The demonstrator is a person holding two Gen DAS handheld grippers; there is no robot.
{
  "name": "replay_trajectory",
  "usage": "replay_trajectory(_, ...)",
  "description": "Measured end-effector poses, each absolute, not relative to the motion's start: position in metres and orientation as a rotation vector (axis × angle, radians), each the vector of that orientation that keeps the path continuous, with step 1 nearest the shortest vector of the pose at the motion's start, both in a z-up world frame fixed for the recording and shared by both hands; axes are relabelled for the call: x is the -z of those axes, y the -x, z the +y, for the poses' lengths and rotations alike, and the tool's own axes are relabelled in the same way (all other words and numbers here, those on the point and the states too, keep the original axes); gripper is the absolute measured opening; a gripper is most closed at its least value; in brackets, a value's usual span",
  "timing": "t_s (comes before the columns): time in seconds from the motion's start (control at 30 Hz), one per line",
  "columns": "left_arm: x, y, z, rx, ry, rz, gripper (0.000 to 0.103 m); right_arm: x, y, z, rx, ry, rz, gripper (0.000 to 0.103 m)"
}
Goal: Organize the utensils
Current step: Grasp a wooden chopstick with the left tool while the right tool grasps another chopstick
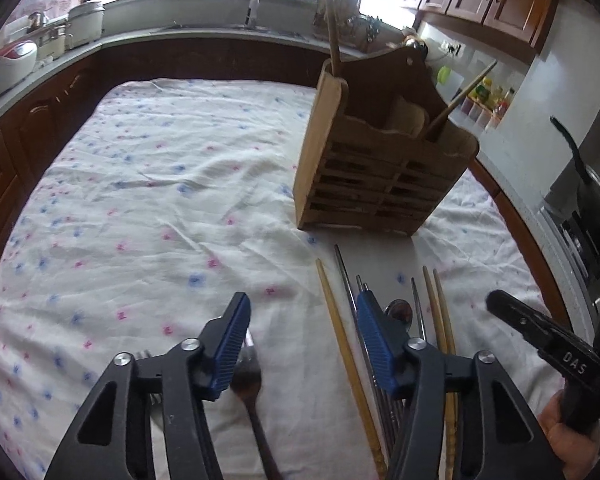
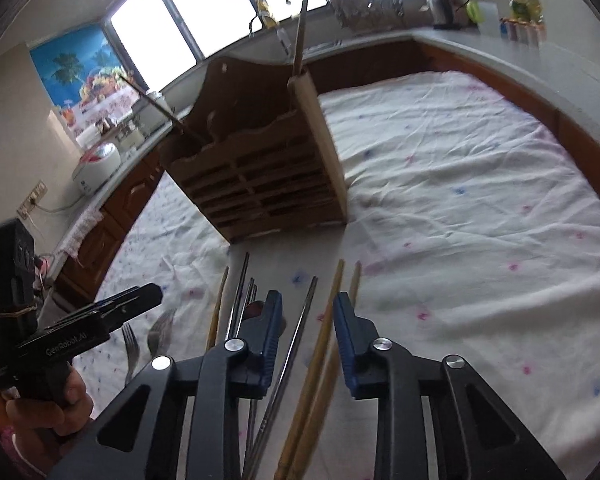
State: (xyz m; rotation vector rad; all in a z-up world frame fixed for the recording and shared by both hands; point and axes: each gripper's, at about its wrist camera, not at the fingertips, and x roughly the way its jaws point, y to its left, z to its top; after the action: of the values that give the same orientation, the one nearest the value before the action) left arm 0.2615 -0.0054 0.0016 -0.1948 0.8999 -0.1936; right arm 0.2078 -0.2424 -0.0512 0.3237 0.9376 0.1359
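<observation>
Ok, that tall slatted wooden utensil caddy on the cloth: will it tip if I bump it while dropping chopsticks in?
Possibly. The tall slatted wooden utensil caddy looks taller than its base is deep, and it stands on a wrinkled floral tablecloth, so a high push might rock it. The long sticks leaning out of it may snag easily.

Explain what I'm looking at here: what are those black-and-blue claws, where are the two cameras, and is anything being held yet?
These are two hand-held grippers, each with a wide-angle camera looking along its fingers. One picture is from the left gripper, the other from the right gripper; each also shows the other one off to the side, in a person's hand. On the flowered tablecloth stands a wooden utensil holder with a few sticks in it. Nearer lie wooden chopsticks, metal chopsticks, a spoon and forks. The right gripper straddles the chopsticks, the left the spoon. Neither grips anything yet.
</observation>
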Motion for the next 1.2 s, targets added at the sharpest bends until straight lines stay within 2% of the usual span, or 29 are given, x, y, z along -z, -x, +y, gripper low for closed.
replay_trajectory(0.13, 0.009, -0.283, -0.016, 0.207, 0.159, 0.954, 0.041, 0.064, -0.223, -0.238, -0.133, -0.307, 0.983, 0.020)
replay_trajectory(0.27, 0.019, -0.300, -0.026, 0.209, 0.130, 0.987, 0.038, 0.079, -0.239, -0.239, -0.113, -0.283, 1.027, 0.014)
replay_trajectory(0.37, 0.027, -0.313, -0.031, 0.211, 0.119, 1.008, 0.037, 0.087, -0.246, -0.240, -0.100, -0.268, 1.050, 0.014)
replay_trajectory(0.5, 0.039, -0.327, -0.037, 0.213, 0.099, 1.037, 0.034, 0.096, -0.254, -0.240, -0.092, -0.249, 1.073, 0.006)
replay_trajectory(0.57, 0.047, -0.334, -0.041, 0.215, 0.088, 1.063, 0.030, 0.096, -0.256, -0.240, -0.095, -0.239, 1.073, 0.006)
replay_trajectory(0.8, 0.056, -0.338, -0.061, 0.192, -0.044, 1.034, 0.027, 0.096, -0.259, -0.228, -0.089, -0.131, 1.070, 0.007)
replay_trajectory(1.03, 0.057, -0.329, -0.065, 0.234, -0.084, 1.023, 0.010, 0.096, -0.259, -0.226, -0.089, -0.129, 1.062, 0.007)
replay_trajectory(1.2, 0.055, -0.331, -0.056, 0.256, -0.029, 1.041, 0.006, 0.094, -0.258, -0.231, -0.105, -0.192, 1.065, 0.006)
